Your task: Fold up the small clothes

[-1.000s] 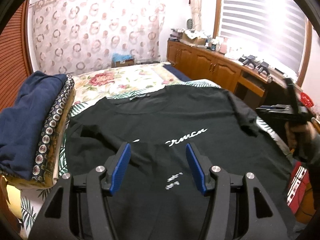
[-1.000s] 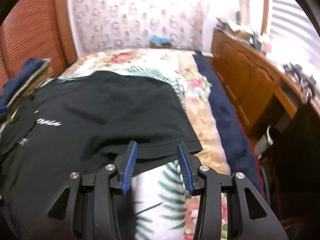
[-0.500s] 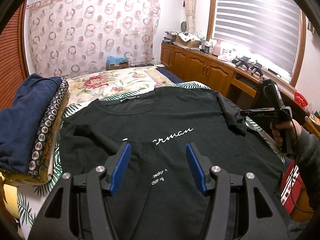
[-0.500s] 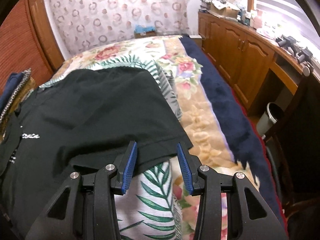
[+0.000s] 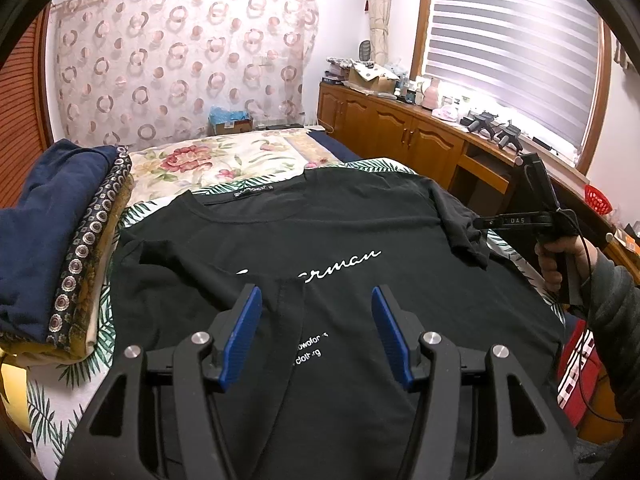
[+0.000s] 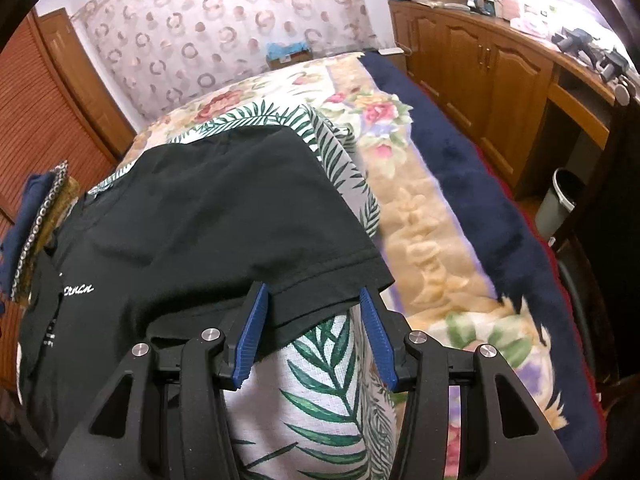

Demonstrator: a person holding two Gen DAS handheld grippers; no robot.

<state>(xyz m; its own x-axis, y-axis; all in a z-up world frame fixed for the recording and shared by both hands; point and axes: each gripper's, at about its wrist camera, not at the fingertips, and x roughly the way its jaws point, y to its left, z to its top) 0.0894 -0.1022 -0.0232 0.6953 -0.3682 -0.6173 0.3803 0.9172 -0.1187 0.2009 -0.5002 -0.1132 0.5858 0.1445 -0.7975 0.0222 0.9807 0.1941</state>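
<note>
A black T-shirt (image 5: 320,232) with white script lies face up on the bed, collar at the far end. My left gripper (image 5: 316,304) hovers open over its middle, and a raised fold of the fabric runs between the blue fingers (image 5: 244,328) without touching them. In the right wrist view my right gripper (image 6: 313,292) stands open at the right sleeve (image 6: 312,256). The sleeve's hem lies between the pads, which do not press on it. From the left wrist view the right gripper (image 5: 480,223) shows in a person's hand (image 5: 560,256), its tip at the crumpled sleeve (image 5: 460,220).
A stack of folded clothes (image 5: 48,240), navy on top, sits left of the shirt. Under the shirt is a leaf-print sheet (image 6: 320,380), beyond it a floral blanket (image 6: 416,216) with a navy border. Wooden cabinets (image 5: 400,128) and a grey bin (image 6: 560,200) line the right side.
The right gripper has come in and down to the sleeve hem while rolling. The left gripper has stayed over the shirt's middle, still open.
</note>
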